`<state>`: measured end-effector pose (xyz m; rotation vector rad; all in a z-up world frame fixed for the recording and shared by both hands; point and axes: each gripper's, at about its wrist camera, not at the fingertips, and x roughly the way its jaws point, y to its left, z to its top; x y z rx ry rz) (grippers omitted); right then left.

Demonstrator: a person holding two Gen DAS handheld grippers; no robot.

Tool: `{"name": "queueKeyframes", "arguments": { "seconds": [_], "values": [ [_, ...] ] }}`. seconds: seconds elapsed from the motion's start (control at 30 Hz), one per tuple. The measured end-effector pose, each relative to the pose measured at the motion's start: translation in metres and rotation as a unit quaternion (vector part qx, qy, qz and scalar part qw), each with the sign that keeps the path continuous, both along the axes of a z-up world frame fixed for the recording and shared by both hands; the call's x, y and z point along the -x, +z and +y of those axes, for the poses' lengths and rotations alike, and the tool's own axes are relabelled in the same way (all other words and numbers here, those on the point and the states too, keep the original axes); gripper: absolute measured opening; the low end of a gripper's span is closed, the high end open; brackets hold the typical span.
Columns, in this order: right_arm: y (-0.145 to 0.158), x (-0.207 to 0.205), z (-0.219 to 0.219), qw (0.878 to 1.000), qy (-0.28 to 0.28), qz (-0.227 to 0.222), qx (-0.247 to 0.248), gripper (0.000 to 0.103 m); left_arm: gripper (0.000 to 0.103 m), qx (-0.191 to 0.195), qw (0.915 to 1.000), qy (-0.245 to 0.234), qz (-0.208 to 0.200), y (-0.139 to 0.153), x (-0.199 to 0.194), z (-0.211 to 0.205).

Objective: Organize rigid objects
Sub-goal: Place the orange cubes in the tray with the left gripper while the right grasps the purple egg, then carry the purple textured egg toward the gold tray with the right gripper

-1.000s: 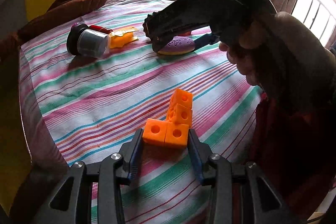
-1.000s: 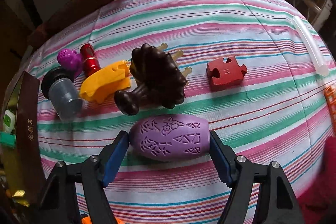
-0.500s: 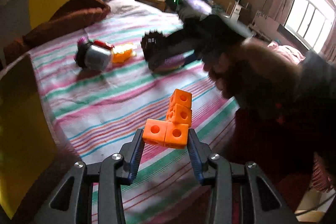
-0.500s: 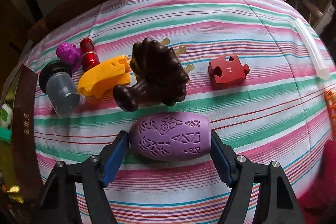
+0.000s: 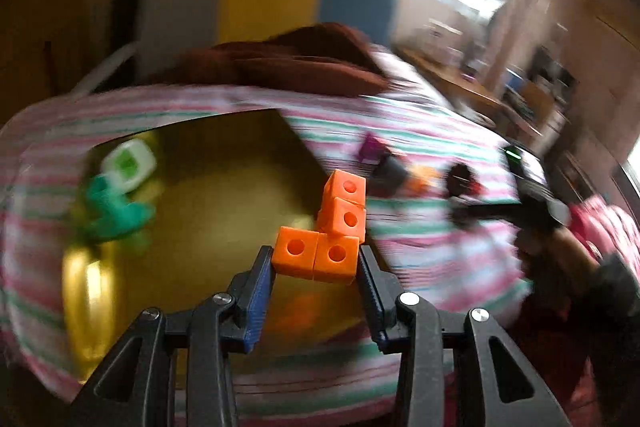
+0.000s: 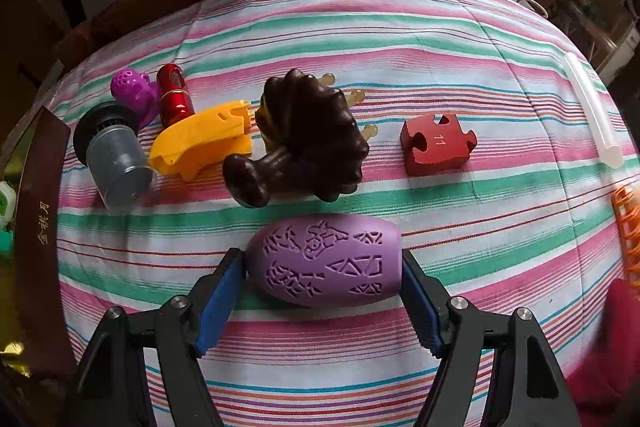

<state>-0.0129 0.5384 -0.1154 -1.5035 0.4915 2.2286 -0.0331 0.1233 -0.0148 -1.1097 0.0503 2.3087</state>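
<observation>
My left gripper (image 5: 316,267) is shut on an orange piece of linked cubes (image 5: 332,231) and holds it in the air over a gold-lined box (image 5: 224,195) on the striped bed. The box holds a green toy (image 5: 116,215) and a white-green item (image 5: 130,163). My right gripper (image 6: 322,267) is shut on a purple patterned egg-shaped object (image 6: 326,261), held just above the striped bedcover (image 6: 400,27). The right gripper also shows blurred in the left wrist view (image 5: 520,207).
On the bed beyond the purple object lie a dark brown brush (image 6: 308,139), a yellow plastic piece (image 6: 204,143), a grey cup (image 6: 114,155), a red tube (image 6: 174,95), a purple perforated ball (image 6: 132,91), a red puzzle piece (image 6: 438,143), a white tube (image 6: 592,111). The box edge (image 6: 40,211) is at left.
My left gripper has swung left with the orange cubes, from over the striped cover to over the gold box. My right gripper has lifted the purple object slightly.
</observation>
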Motion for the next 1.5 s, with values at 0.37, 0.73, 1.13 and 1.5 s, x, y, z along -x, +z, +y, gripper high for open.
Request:
{"name": "queueKeyframes", "arguments": {
  "seconds": [0.37, 0.73, 1.13, 1.5],
  "values": [
    [0.004, -0.001, -0.013, 1.0, 0.005, -0.006, -0.012, 0.075, 0.041, 0.066, 0.9823, 0.158, -0.077, -0.058, 0.063, -0.084],
    [0.008, -0.001, -0.021, 1.0, 0.006, -0.008, -0.015, 0.075, 0.041, 0.125, 0.9723, 0.189, -0.057, -0.073, 0.092, -0.082],
    [0.002, 0.009, -0.026, 1.0, 0.009, -0.009, -0.02, 0.075, 0.042, 0.145, 0.9701, 0.194, 0.004, -0.053, 0.071, -0.082],
    [0.005, 0.013, -0.033, 0.999, 0.012, -0.015, -0.034, 0.075, 0.042, 0.121, 0.9744, 0.188, 0.015, -0.036, 0.037, -0.09]
  ]
}}
